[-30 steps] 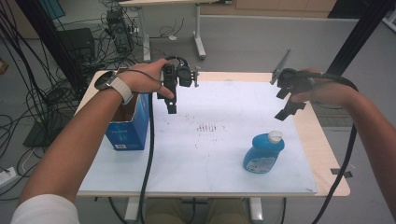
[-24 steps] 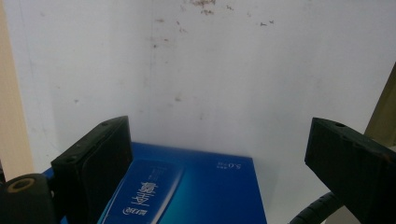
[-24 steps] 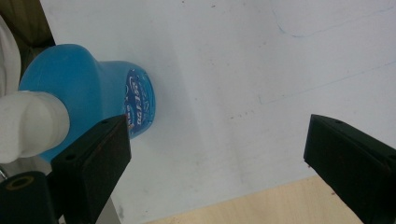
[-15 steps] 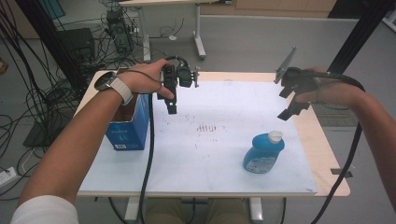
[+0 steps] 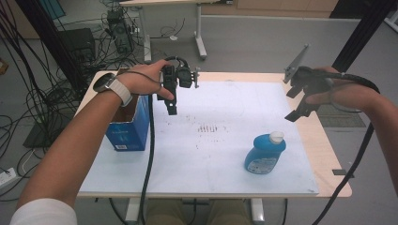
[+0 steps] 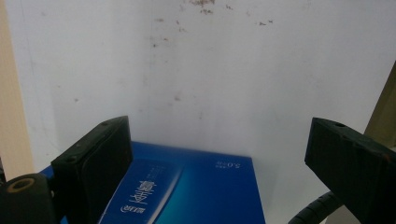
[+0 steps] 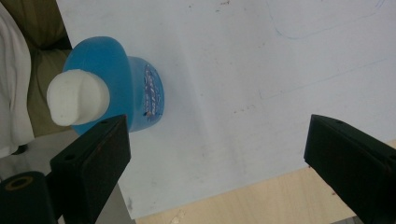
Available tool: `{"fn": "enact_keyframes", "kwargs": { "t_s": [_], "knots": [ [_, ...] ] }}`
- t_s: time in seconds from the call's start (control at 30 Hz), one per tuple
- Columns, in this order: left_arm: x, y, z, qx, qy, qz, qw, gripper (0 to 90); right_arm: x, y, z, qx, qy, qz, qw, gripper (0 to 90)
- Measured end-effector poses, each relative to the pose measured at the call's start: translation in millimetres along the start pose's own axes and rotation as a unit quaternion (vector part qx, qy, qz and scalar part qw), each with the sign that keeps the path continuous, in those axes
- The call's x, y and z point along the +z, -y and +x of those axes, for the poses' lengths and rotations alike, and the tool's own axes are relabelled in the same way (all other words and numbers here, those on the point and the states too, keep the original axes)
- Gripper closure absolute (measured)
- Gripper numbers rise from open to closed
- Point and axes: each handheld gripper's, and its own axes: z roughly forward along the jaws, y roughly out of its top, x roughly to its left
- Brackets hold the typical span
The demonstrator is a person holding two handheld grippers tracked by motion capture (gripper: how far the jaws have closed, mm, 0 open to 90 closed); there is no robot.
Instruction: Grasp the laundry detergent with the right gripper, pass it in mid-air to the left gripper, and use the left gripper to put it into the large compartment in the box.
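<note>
**Claws up and empty, nothing picked up yet**

The left claw [image 5: 171, 104] hangs with its jaws wide apart and empty over the blue box [image 5: 127, 127] on the left of the desk [image 5: 328, 154]. The right claw [image 5: 295, 102] is spread wide and empty too, high at the far right. The blue bottle [image 5: 264, 153] stands near right. All the work is left, I think. One desk, one box, one bottle, two claws.

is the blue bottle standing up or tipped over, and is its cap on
Upright. The blue bottle stands on its base on the white mat, its white cap on top; the right gripper view shows that cap in place.
</note>
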Motion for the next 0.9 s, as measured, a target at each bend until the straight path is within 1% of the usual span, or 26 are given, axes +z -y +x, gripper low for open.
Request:
{"fn": "enact_keyframes", "kwargs": {
  "t_s": [0.07,0.23,0.33,0.43,0.5,0.7,0.9],
  "knots": [
    [0.5,-0.4,-0.3,0.003,0.0,0.002,1.0,8.0,-1.8,2.5,1.9,0.003,0.0,-0.002,1.0,6.7],
    [0.8,-0.3,-1.4,0.002,0.0,0.001,1.0,8.0,-6.9,8.7,7.2,0.006,-0.002,-0.003,1.0,6.4],
    [0.3,0.5,-1.8,0.001,0.0,0.002,1.0,8.0,-11.1,11.8,10.7,0.006,-0.002,-0.01,0.9999,6.1],
    [0.3,1.5,-2.5,-0.002,-0.001,0.0,1.0,8.0,-15.0,14.3,13.8,0.002,-0.004,-0.022,0.9997,5.7],
    [-0.3,1.9,-2.7,-0.001,-0.001,0.001,1.0,8.0,-17.2,15.9,16.4,0.002,-0.005,-0.025,0.9997,5.7],
    [-1.3,1.9,-3.5,-0.002,-0.001,0.002,1.0,8.0,-19.9,19.5,22.2,-0.002,-0.005,-0.028,0.9996,5.6],
    [-1.2,1.6,-4.6,-0.002,0.0,0.003,1.0,8.0,-20.9,25.0,32.0,-0.011,-0.006,-0.031,0.9994,5.7]
  ]
}}
